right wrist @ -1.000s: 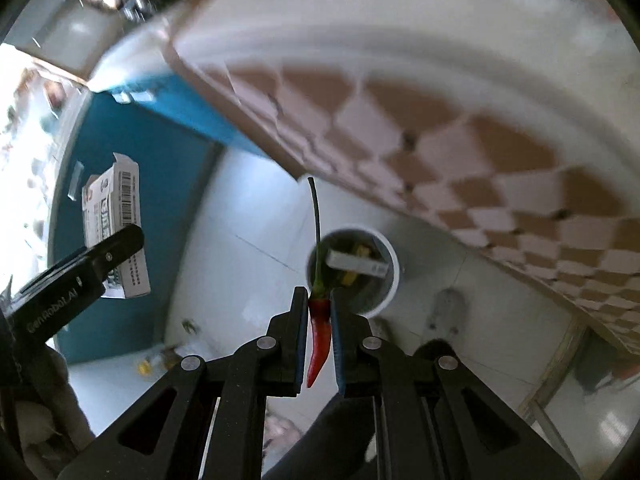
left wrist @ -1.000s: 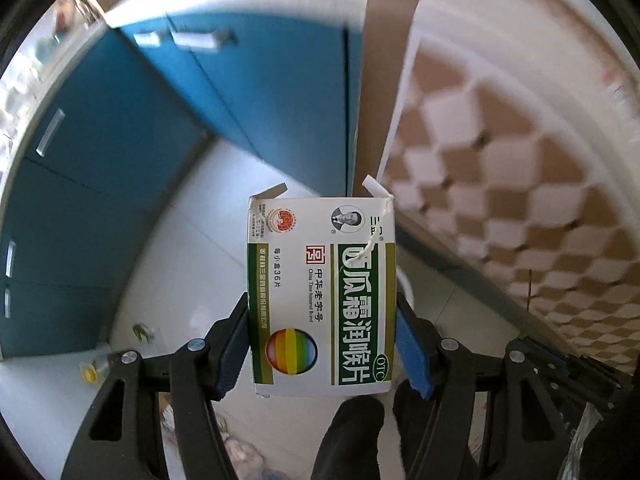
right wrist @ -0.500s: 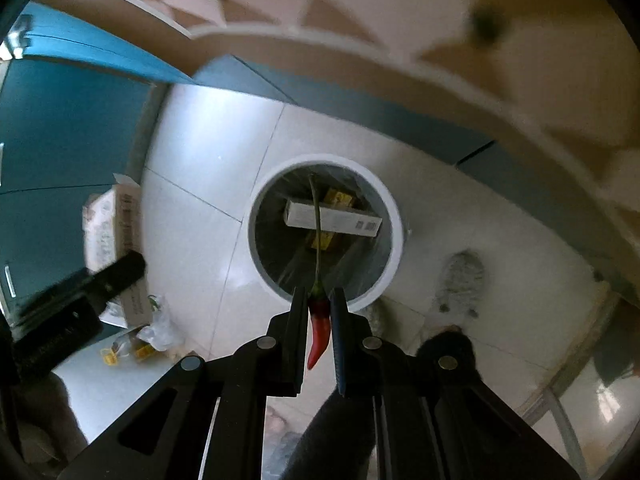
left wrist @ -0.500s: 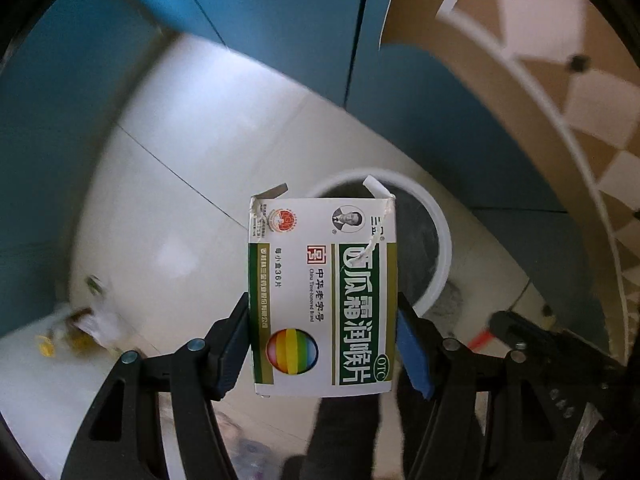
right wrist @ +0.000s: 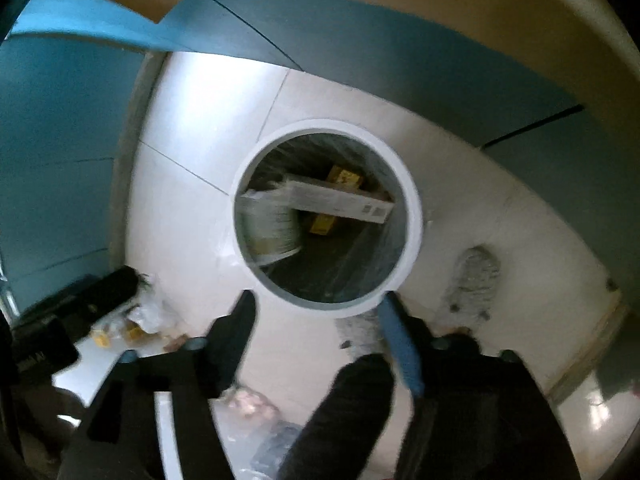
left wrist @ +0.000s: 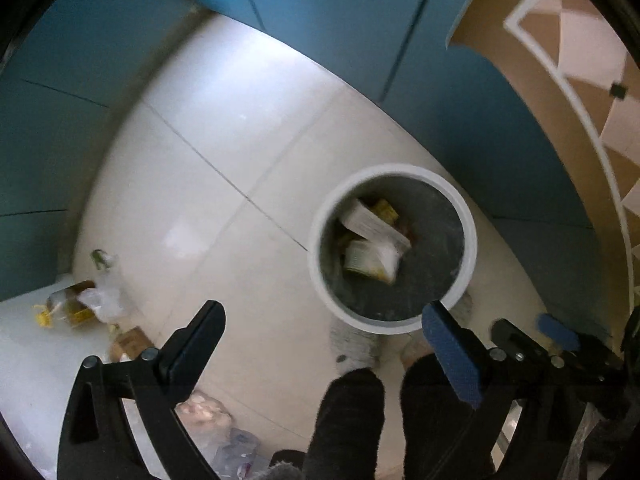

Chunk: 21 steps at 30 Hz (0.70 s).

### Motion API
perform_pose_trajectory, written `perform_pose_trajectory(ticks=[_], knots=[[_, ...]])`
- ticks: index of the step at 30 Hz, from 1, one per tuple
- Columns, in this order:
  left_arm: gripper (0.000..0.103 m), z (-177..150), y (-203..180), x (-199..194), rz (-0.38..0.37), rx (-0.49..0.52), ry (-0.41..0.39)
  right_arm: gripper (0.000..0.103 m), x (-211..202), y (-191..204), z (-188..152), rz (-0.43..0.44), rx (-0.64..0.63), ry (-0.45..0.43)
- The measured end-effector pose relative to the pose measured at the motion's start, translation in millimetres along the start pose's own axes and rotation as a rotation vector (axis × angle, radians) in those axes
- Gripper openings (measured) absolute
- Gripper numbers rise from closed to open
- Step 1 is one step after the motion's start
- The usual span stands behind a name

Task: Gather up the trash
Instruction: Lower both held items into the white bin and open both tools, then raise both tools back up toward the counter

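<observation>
A round white-rimmed trash bin (left wrist: 472,240) stands on the white tiled floor, also in the right wrist view (right wrist: 414,208). The green and white medicine box (left wrist: 370,258) lies blurred inside it, beside a long white box (left wrist: 374,224) and yellow packets (right wrist: 344,178); the medicine box also shows in the right wrist view (right wrist: 272,226). My left gripper (left wrist: 322,326) is open and empty above the bin's near rim. My right gripper (right wrist: 320,318) is open and empty above the bin. I cannot see the red chili.
Teal cabinets (left wrist: 332,20) and a checkered tabletop edge (left wrist: 580,80) surround the floor. Loose litter (left wrist: 76,304) lies at the left by the cabinet base. Plastic bags (left wrist: 208,412) lie near my feet. The person's dark legs (left wrist: 348,420) and grey slippers (right wrist: 476,276) are below.
Both grippers have opened. The medicine box has left my left gripper and dropped into the bin. The red chili has left my right gripper and is out of sight.
</observation>
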<state>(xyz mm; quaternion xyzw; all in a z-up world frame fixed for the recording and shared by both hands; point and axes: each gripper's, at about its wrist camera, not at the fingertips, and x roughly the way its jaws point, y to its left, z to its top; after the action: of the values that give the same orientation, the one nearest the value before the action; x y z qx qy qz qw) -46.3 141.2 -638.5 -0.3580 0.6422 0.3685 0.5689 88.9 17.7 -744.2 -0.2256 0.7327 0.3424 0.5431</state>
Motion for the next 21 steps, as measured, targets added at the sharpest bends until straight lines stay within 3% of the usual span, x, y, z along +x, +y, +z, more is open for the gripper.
perform_pose_trajectory(ticks=[2,4,9,21], knots=[[0.100,-7,3,-21,0.019,0.000,-0.028,0.095,-16,6,-5,-0.073,-0.035,-0.026],[0.100,-14,5,-47,0.053,0.004,-0.059,0.100,-34,13,-10,-0.126,-0.062,-0.053],[0.100,-33,18,-108,0.057,0.012,-0.116,0.101,-97,35,-26,-0.205,-0.121,-0.117],[0.100,-87,27,-257,0.000,0.016,-0.272,0.101,-285,91,-96,-0.171,-0.192,-0.247]])
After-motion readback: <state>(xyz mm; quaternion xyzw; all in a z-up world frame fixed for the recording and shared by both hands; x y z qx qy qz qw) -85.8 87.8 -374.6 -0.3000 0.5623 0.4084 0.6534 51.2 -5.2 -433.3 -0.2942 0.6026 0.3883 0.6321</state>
